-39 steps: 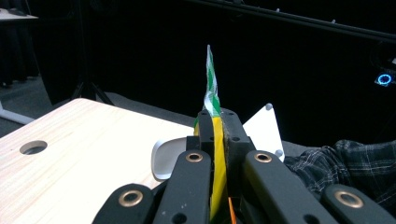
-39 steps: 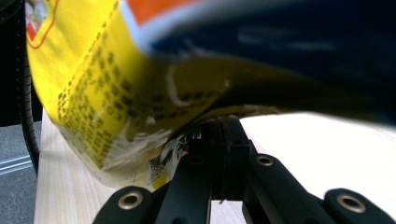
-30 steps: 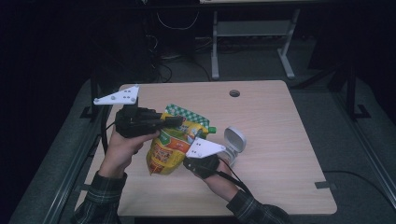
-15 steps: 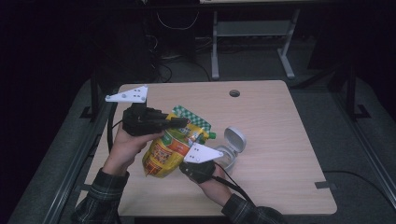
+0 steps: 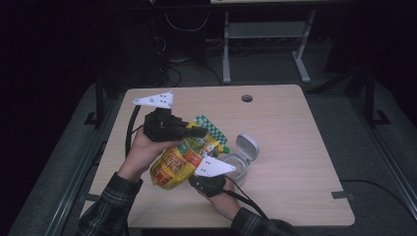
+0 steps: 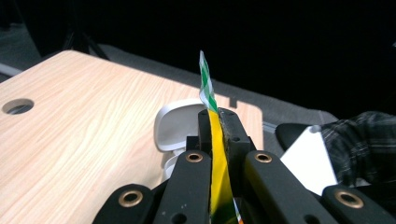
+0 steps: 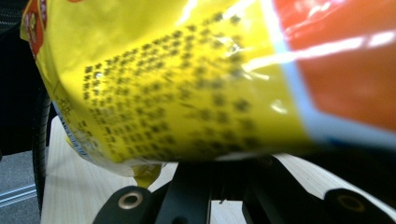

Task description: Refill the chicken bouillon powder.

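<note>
A yellow snack bag point(image 5: 179, 160) with a green-and-white checked top hangs tilted above the wooden table point(image 5: 295, 147). My left gripper point(image 5: 200, 132) is shut on its upper edge; in the left gripper view the jaws point(image 6: 217, 116) pinch the thin yellow bag edge point(image 6: 219, 182), with the checked strip sticking out past them. My right gripper point(image 5: 193, 180) grips the bag's lower end from the near side. In the right gripper view the printed bag point(image 7: 187, 93) looms just over the closed jaws point(image 7: 224, 172). A small clear container point(image 5: 235, 164) with its white lid point(image 5: 246, 145) flipped open stands just right of the bag.
A round cable hole point(image 5: 247, 98) lies near the table's far edge. The open white lid point(image 6: 175, 123) shows beyond my left jaws, and a plaid sleeve point(image 6: 364, 140) at the right. Dark floor, cables and a metal frame point(image 5: 265, 34) lie beyond the table.
The left gripper has carried the bag's top to the right, nearer the container. The right gripper has sunk a little with the bag's lower end. Both grips held.
</note>
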`<state>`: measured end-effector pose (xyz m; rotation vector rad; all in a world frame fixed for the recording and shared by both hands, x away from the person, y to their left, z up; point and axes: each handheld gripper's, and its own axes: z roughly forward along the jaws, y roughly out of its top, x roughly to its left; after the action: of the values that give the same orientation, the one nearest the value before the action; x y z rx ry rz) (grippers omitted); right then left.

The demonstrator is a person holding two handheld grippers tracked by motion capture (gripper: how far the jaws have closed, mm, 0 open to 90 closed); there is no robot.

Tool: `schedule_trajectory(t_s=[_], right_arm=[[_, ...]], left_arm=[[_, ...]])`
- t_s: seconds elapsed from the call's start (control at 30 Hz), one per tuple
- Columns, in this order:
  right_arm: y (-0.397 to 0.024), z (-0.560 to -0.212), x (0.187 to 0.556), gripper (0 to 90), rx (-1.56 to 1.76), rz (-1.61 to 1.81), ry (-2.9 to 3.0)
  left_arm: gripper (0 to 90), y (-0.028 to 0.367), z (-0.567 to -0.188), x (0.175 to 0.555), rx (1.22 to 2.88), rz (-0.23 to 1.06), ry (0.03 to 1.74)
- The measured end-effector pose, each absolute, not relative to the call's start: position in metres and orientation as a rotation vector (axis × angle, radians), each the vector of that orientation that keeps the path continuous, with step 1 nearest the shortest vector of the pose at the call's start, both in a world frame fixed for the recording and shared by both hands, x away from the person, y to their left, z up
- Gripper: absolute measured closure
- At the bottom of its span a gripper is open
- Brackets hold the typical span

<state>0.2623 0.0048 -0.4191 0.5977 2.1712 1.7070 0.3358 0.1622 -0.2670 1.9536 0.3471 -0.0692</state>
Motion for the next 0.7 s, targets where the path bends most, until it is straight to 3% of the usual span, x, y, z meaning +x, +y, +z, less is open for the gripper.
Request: schedule_trajectory(t_s=[0.7], right_arm=[[0.004, -0.431, 0.256, 89.9, 0.609, 1.747, 2.148]], left_arm=[[89.9, 0.135, -0.278, 0.349, 2.06, -0.108, 0.352]])
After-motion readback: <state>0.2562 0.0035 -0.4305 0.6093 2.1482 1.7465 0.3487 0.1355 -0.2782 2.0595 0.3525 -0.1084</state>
